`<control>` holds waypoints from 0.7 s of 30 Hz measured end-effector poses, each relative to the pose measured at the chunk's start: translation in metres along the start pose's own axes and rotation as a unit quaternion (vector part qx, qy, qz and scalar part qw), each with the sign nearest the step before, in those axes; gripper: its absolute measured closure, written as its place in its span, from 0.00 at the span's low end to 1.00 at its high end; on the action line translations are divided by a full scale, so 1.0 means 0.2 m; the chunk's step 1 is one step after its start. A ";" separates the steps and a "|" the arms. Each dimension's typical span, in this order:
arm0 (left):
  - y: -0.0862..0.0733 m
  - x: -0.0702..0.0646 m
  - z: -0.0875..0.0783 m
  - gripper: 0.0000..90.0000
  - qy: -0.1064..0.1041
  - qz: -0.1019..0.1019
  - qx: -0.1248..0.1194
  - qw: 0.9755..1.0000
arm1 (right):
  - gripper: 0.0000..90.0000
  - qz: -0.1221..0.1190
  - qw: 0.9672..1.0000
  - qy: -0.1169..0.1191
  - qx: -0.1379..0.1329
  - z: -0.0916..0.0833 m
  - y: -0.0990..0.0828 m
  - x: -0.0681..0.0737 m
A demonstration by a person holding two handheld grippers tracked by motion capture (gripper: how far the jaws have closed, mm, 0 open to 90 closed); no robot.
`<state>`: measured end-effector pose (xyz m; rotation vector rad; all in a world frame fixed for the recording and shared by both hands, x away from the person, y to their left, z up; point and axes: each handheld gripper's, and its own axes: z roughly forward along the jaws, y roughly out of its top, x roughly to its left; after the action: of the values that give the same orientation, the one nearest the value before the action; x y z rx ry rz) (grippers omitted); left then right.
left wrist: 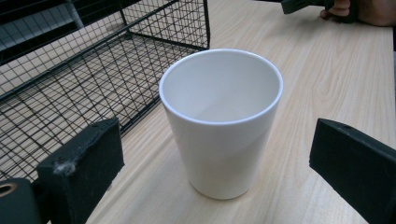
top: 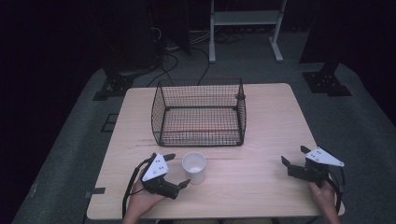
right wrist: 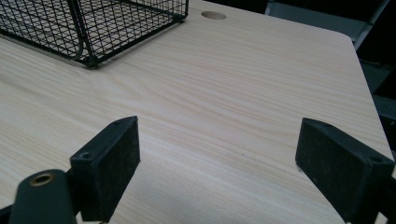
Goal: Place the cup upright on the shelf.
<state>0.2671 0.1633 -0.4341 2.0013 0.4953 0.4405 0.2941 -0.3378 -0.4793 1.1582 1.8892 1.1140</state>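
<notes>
On the light wooden table [top: 261, 116], slightly left of centre and toward the near edge, stands a white cup [top: 194, 167], upright and empty, mouth up. Just beyond it, toward the far side, sits a black wire basket [top: 198, 112], rectangular, open at the top, with nothing visible inside. Cup and basket are near each other but apart; a strip of bare tabletop shows between them.

Left gripper [top: 176, 170]: held in the person's left hand [top: 142, 198] at the near left of the table, pointing right toward the cup. Jaws stand wide open, one toward the far side of the cup and one toward the near side. In the left gripper view the cup [left wrist: 221, 121] sits between the two black jaws with clear gaps on both sides; nothing is gripped. The basket's [left wrist: 70, 74] mesh wall fills the upper left of that view.

Right gripper [top: 294, 156]: held in the person's right hand [top: 324, 193] at the near right corner, well apart from the cup and basket. Jaws wide open and empty. The right gripper view shows bare tabletop [right wrist: 243, 93] between the jaws, one basket corner [right wrist: 93, 28] at upper left, and a round hole [right wrist: 213, 15] in the tabletop near the far edge.

Grey carpet [top: 355, 121] surrounds the table; cables [top: 177, 58] lie on it beyond the far edge.
</notes>
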 end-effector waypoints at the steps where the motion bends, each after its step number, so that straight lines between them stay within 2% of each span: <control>1: 0.00 0.00 0.01 0.02 -0.001 0.000 0.001 1.000 | 0.15 0.000 1.000 0.000 0.000 0.00 0.00 0.00; 12: 0.02 -0.01 0.08 0.02 -0.017 0.003 0.017 1.000 | 0.14 -0.003 1.000 0.000 0.001 0.00 0.00 0.00; 17: 0.04 -0.01 0.12 0.02 -0.017 0.011 0.041 0.999 | 0.15 -0.004 1.000 0.000 0.002 0.00 0.00 0.00; 21: 0.05 0.00 0.15 0.03 -0.020 0.009 0.054 0.998 | 0.15 -0.005 1.000 0.000 0.002 0.00 0.00 0.01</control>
<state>0.2839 0.1360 -0.4385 2.1158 0.4858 0.3902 0.2941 -0.3367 -0.4794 1.1488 1.8965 1.1052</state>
